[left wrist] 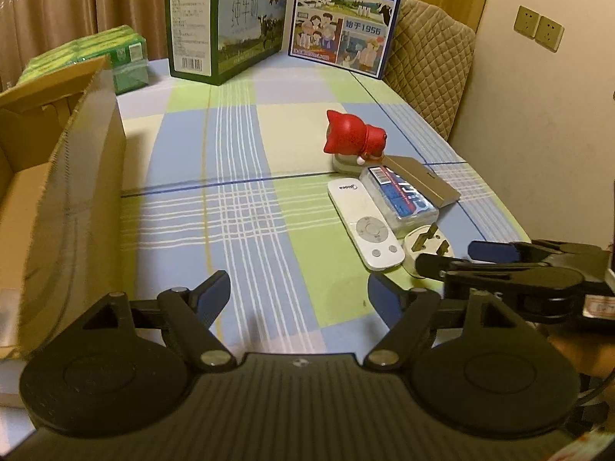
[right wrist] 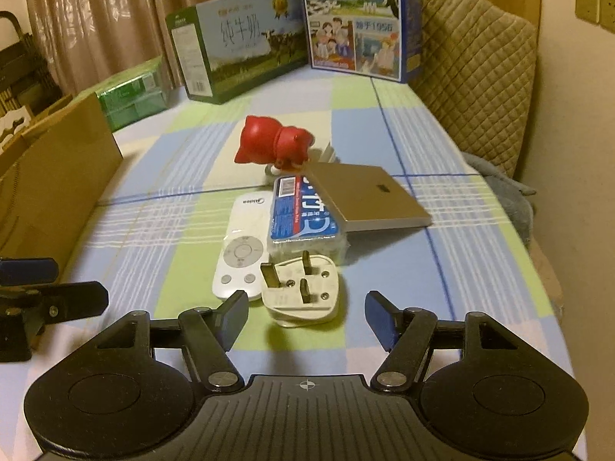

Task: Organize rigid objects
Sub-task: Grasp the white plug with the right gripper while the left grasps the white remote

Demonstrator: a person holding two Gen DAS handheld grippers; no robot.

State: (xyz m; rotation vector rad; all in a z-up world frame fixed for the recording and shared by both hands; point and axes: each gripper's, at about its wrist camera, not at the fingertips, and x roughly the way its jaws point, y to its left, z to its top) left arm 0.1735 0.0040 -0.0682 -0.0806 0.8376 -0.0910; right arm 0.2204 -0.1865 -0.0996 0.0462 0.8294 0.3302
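A white three-pin plug (right wrist: 301,294) lies pins up on the checked tablecloth, just ahead of my open right gripper (right wrist: 305,319). Beside it lie a white remote (right wrist: 242,247), a blue packet (right wrist: 305,217), a flat gold box (right wrist: 367,198) and a red cat figure (right wrist: 275,144). In the left wrist view, my left gripper (left wrist: 298,294) is open and empty over bare cloth, left of the remote (left wrist: 365,221), plug (left wrist: 424,244), packet (left wrist: 401,196) and red cat (left wrist: 353,138). The right gripper (left wrist: 446,257) shows there at the right, next to the plug.
An open cardboard box (left wrist: 73,176) stands at the left table edge. Two milk cartons (left wrist: 226,27) (left wrist: 346,15) and green packs (left wrist: 115,57) stand at the back. A quilted chair (right wrist: 472,77) is at the right. The left gripper (right wrist: 38,296) shows at the right view's left edge.
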